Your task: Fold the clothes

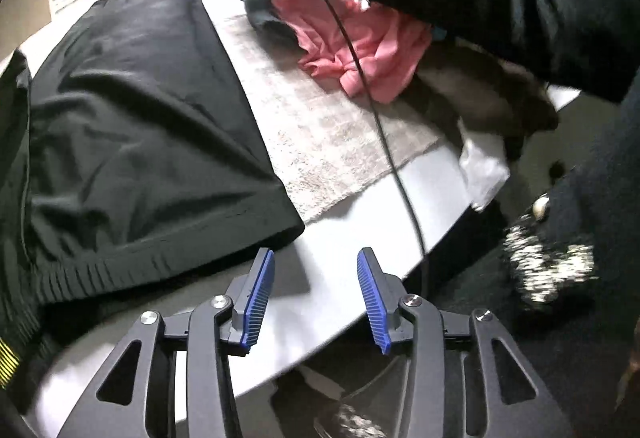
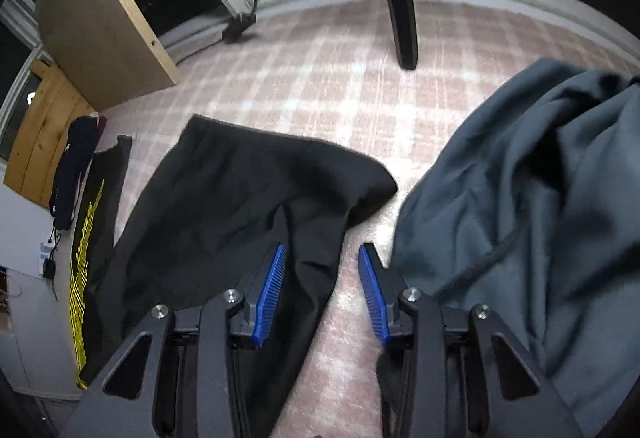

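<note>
Two handheld tongs work over a table spread with a pale checked cloth [image 2: 320, 86]. The left tongs [image 1: 316, 294] hang above the table's bare near edge [image 1: 360, 238], blue-padded jaws spread wide with nothing between them. Just to their left a black garment [image 1: 140, 126] lies fairly flat, its ribbed hem nearest the jaws. Farther off, a crumpled pink garment [image 1: 360, 42] sits beside a darker heap, partly under the person's dark sleeve [image 1: 500, 6], which reaches across the view. A thin black cable [image 1: 384, 142] runs down over the table.

The right tongs [image 2: 322, 294] are also wide open and empty, hovering low over a strip of black cloth [image 2: 240, 198], perhaps a sleeve. A grey hooded top [image 2: 540, 198] lies bunched to the right.

How far the folding has come cannot be judged from these views. For a neat fold, each jaw should probably close on a single clean edge or corner, lifting both together so the cloth stays taut and lands square, and keeping clear of the cable.
</note>
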`<state>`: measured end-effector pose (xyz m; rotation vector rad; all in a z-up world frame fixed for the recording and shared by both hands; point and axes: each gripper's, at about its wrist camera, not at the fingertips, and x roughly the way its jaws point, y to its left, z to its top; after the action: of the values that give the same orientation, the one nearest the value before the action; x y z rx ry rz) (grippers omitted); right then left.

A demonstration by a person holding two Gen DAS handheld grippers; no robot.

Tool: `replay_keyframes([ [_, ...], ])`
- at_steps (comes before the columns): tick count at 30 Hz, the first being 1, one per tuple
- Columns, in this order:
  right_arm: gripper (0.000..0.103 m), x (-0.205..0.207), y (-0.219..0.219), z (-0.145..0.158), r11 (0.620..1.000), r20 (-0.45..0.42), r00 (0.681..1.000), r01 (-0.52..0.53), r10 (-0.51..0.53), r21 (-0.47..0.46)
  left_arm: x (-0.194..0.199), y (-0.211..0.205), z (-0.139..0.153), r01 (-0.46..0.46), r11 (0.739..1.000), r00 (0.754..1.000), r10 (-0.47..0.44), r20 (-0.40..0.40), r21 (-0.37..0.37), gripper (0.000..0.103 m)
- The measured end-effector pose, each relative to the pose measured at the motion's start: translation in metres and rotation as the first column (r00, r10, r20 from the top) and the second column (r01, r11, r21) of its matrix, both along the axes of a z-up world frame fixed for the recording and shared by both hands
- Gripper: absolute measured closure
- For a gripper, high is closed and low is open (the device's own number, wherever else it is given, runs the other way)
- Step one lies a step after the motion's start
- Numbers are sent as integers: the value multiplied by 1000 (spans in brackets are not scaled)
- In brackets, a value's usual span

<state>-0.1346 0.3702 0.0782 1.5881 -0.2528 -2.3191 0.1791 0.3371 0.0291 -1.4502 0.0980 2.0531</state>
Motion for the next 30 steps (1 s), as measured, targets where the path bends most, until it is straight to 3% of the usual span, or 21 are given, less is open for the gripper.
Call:
replay_keyframes([
  [6,65,13,18,9,999,14,1000,14,-14,-51,-13,4,11,-24,999,994,19,-105,-44,61],
  [9,65,14,24,3,999,48,999,15,-13,-44,-11,7,9,-6,992,992,-10,-129,-124,60],
  [13,65,16,28,1,998,59,998,21,-17,-55,-2,3,22,-5,993,989,-13,-147,-120,59],
  [14,65,15,29,1,998,61,998,24,-20,-61,-2,5,24,-8,992,986,-13,-168,-129,54],
  [19,65,12,32,1,995,70,997,41,-35,-92,-15,25,1,51,986,984,-76,-160,-156,49],
  [23,65,10,35,1,992,78,996,56,-47,-117,-24,23,-17,64,982,988,-87,-128,-176,65],
  [27,65,8,37,2,987,86,995,70,-58,-142,-34,6,-9,35,996,998,-39,-55,-81,91],
  [30,65,2,29,-2,989,102,993,65,-52,-132,-29,-4,12,8,1000,999,-7,-34,27,93],
])
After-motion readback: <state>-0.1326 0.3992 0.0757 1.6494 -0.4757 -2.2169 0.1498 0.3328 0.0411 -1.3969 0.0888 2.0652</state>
